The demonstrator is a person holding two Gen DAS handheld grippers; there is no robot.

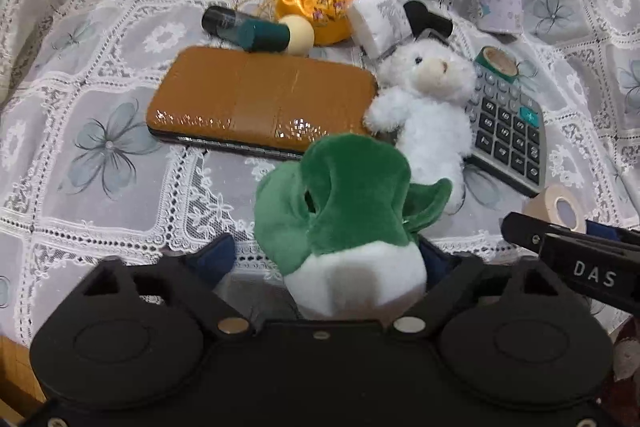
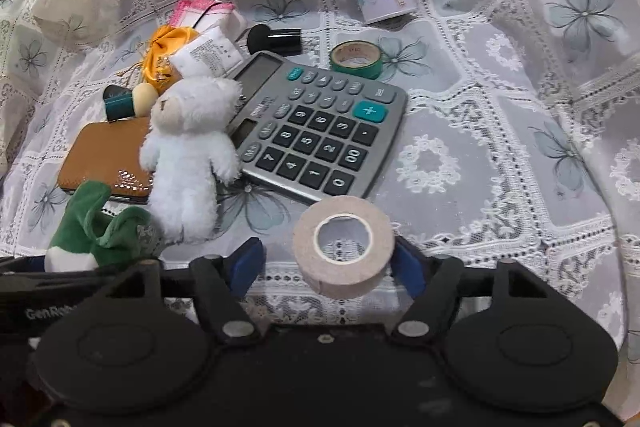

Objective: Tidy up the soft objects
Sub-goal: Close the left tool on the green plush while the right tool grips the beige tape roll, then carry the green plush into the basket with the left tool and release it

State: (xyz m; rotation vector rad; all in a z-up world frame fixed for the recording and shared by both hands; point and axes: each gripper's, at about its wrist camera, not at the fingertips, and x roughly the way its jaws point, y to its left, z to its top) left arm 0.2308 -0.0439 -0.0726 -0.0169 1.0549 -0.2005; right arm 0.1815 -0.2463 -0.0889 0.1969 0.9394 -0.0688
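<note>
Two fingers (image 1: 212,259) flanking green plush (image 1: 348,211), left one apart.

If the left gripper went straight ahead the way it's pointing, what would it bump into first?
Most likely the green and white plush toy, already sitting between the left gripper fingers. Beyond it lie the white teddy bear and the brown case, though depth is hard to judge.
</note>
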